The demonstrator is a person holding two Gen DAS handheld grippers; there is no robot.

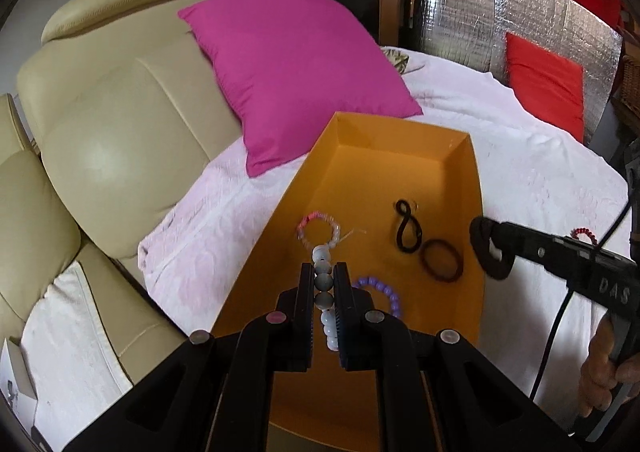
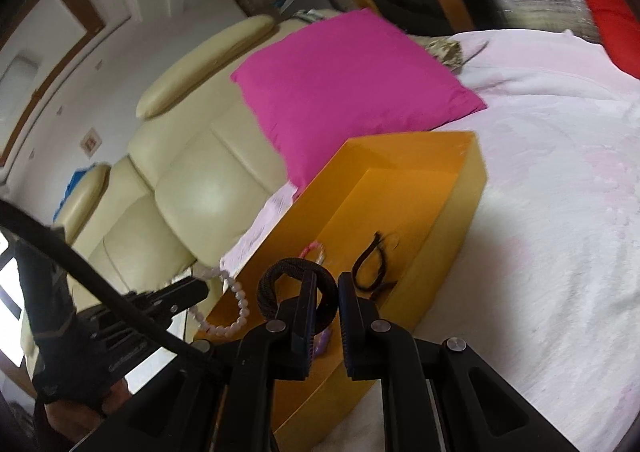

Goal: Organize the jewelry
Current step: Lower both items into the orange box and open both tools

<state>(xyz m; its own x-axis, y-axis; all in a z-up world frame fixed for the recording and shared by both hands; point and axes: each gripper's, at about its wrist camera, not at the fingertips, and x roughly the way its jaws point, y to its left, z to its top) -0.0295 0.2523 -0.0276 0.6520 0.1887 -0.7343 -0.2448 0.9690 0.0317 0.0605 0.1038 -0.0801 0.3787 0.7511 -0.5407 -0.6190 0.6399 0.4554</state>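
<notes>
Here, through the left wrist camera, the left gripper (image 1: 323, 284) has its fingers pinched narrow on a white and grey bead bracelet (image 1: 323, 280), held over the near end of the orange box (image 1: 478, 212). On the box floor a pink bead bracelet (image 1: 318, 230) lies at twelve o'clock from the fingertips, a purple bead bracelet (image 1: 378, 290) just beside them at three o'clock, and a black cord (image 1: 406, 226) and a dark hair tie (image 1: 442, 260) toward two o'clock. The right gripper (image 1: 490, 252) comes in at three o'clock above the box rim with a black hair band (image 1: 490, 252) looped on its tip.

Through the right wrist camera, the right gripper (image 2: 325, 288) shows a narrow gap between its fingers; the black hair band (image 2: 296, 292) hangs around the left finger only. The left gripper (image 2: 192, 290) at nine o'clock holds the dangling bead bracelet (image 2: 230, 308) beside the orange box (image 2: 448, 236).
</notes>
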